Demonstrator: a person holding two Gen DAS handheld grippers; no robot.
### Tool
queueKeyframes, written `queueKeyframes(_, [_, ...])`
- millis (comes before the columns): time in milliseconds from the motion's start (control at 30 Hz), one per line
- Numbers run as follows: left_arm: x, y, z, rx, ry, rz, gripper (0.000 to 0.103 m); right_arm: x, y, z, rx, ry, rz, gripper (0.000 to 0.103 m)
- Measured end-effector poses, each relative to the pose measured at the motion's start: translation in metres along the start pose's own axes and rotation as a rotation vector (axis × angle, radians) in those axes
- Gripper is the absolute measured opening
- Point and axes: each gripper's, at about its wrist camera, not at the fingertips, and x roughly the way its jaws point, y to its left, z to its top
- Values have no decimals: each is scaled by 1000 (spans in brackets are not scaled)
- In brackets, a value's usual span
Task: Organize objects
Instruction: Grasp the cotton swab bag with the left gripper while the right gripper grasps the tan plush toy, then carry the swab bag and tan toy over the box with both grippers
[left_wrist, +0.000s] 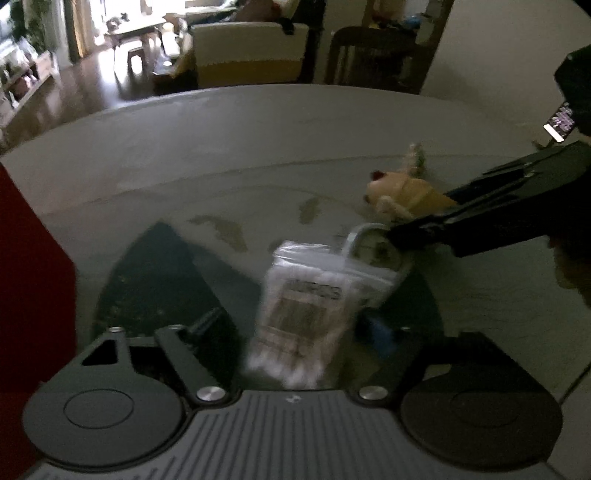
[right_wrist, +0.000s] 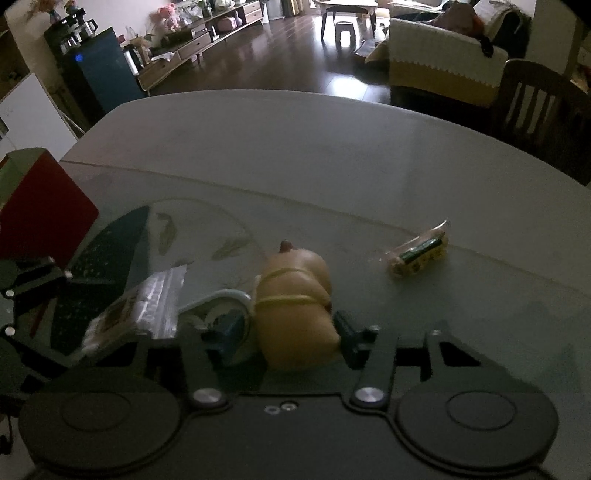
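A: Clear zip bag (left_wrist: 310, 314), cotton swabs packed inside, centre frame, pinched in the left claw (left_wrist: 295, 354).

B: Right claw (right_wrist: 291, 332)?

A: Clenched on a tan plush toy (right_wrist: 295, 314), lower centre. White cup (right_wrist: 221, 317) just left of it; contents too dim to tell.

B: Further out?

A: Small yellow-green packet (right_wrist: 419, 254) right of centre on the grey table (right_wrist: 332, 166). Red box (right_wrist: 40, 210) at left edge.

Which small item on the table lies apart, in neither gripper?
The yellow-and-green wrapped packet, alone on the table. The clear bag of cotton swabs and tan plush toy sit between gripper fingers.
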Motion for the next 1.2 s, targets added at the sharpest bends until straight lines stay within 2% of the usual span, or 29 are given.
queueKeyframes(67, [-1, -3, 0, 2, -3, -5, 62, -1, 1, 0, 10, 1, -7, 45])
queueKeyframes(133, [-2, -6, 0, 7, 1, -9, 45, -3, 2, 0, 13, 3, -19, 44])
queueKeyframes(233, [-7, -9, 0, 13, -2, -8, 36, -10, 6, -3, 11, -3, -24, 42])
queueKeyframes(667, [-46, -18, -16, -32, -53, -32, 34, -65, 36, -29, -1, -28, 11, 42])
queueKeyframes(1200, [-135, -15, -46, -121, -109, -31, 34, -125, 106, -55, -25, -75, 7, 42])
